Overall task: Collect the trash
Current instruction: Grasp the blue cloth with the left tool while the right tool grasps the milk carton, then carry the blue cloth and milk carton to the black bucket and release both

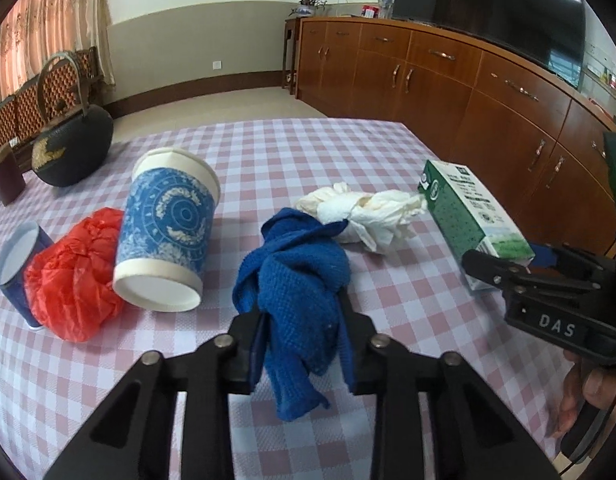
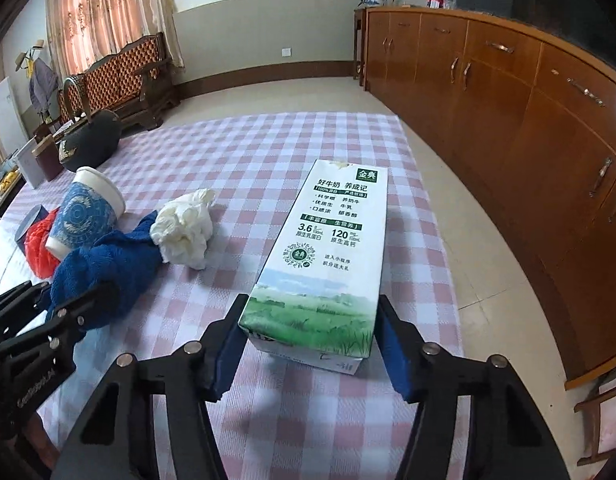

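Observation:
My left gripper (image 1: 300,320) is shut on a blue knitted cloth (image 1: 296,280), which bunches between the pads and lies on the checked tablecloth (image 1: 268,152). My right gripper (image 2: 308,320) has its blue pads on both sides of a green and white milk carton (image 2: 328,256) that lies flat; the pads touch or nearly touch its near end. The carton also shows in the left wrist view (image 1: 468,216). A crumpled white tissue (image 1: 368,212) lies between cloth and carton. A tipped blue-patterned paper cup (image 1: 168,232), a red plastic bag (image 1: 72,276) and a small blue cup (image 1: 16,264) lie at the left.
A dark round basket with a handle (image 1: 72,148) and a brown box (image 1: 6,176) stand at the table's far left. A long wooden cabinet (image 1: 448,80) with a dark TV (image 1: 488,0) runs along the right. The table's right edge is close beside the carton.

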The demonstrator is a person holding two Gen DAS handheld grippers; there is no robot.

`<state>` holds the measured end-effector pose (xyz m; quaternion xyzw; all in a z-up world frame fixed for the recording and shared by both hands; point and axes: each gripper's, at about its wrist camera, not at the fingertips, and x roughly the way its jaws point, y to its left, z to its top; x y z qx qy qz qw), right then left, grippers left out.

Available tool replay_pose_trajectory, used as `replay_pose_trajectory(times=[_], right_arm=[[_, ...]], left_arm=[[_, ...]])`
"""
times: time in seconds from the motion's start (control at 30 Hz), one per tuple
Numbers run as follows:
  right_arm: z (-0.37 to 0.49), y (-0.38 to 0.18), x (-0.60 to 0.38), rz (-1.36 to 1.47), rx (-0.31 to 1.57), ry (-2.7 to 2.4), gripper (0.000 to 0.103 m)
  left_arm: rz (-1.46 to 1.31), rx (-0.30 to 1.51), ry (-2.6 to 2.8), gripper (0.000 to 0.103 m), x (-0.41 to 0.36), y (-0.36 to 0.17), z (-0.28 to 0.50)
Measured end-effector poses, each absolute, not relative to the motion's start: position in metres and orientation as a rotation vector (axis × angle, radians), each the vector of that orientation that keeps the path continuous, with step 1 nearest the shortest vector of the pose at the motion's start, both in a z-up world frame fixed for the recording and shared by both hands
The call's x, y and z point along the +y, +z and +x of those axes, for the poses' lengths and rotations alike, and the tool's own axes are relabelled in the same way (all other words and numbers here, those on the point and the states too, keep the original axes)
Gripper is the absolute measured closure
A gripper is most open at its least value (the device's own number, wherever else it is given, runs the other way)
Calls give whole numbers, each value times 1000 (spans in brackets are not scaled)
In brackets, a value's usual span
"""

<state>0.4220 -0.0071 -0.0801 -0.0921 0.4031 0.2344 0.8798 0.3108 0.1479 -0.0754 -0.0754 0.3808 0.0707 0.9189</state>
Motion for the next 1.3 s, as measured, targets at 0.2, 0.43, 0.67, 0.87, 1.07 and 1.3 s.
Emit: replay_pose_trajectory(times=[0.2, 0.43, 0.67, 0.87, 1.07, 1.3], right_arm=[[387, -64, -27, -211, 777, 477, 42], [340, -47, -55, -219, 728, 472, 43], [301, -35, -86, -216, 706, 455, 43], [268, -27, -115, -201, 697, 423, 43], [236, -22, -144, -185, 692, 389, 44], [207, -21, -190, -150, 693, 321, 44]], left_arm=[[-154, 760, 121, 79, 145, -69, 291], [-160, 729, 112, 81, 139, -55, 261], [-143, 703, 81, 81, 123, -41, 234], [-114, 682, 38, 81, 100, -32, 213], [-88, 673, -16, 81, 72, -27, 195], [-56, 676, -100, 81, 27, -24, 185]])
